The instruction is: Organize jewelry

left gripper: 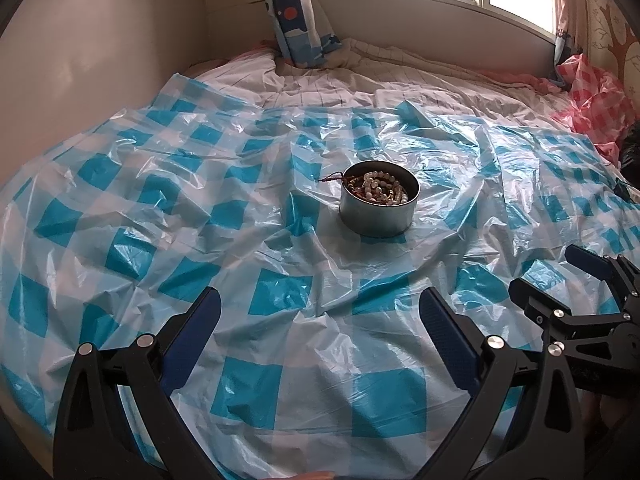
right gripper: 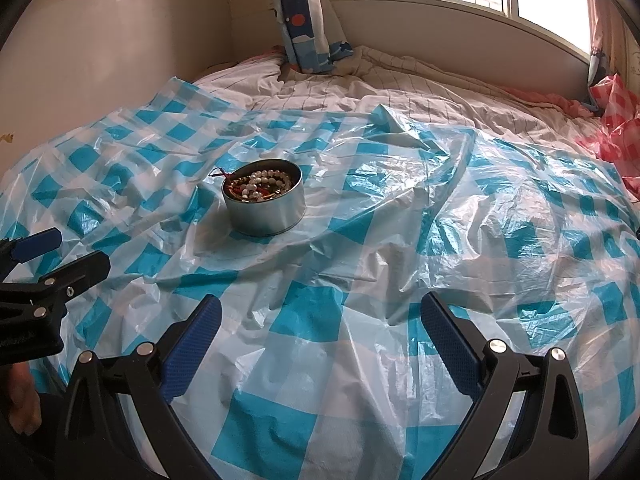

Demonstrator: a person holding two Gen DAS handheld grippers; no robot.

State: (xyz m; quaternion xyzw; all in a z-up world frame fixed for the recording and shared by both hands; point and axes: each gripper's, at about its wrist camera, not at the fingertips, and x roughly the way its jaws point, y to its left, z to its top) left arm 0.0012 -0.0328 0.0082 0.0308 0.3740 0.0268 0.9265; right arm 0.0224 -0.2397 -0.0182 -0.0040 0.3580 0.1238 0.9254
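A round metal tin (left gripper: 378, 210) stands on the blue-and-white checked plastic sheet (left gripper: 280, 360) on the bed. It holds a heap of bead bracelets (left gripper: 380, 187), pale and brown, with a dark red cord hanging over its left rim. My left gripper (left gripper: 320, 304) is open and empty, well short of the tin. My right gripper (left gripper: 540, 268) shows at the right of this view, open. In the right wrist view the tin (right gripper: 264, 212) is ahead and to the left, the bracelets (right gripper: 262, 186) inside it. My right gripper (right gripper: 322, 308) is open and empty; the left gripper (right gripper: 76, 250) shows at the left edge.
The plastic sheet (right gripper: 400, 320) is crumpled over a striped bedsheet (left gripper: 340, 84). A wall (left gripper: 100, 60) runs along the left, a patterned curtain (left gripper: 296, 12) and window sill at the back. A pink checked plastic sheet (left gripper: 596, 104) is bunched at the far right.
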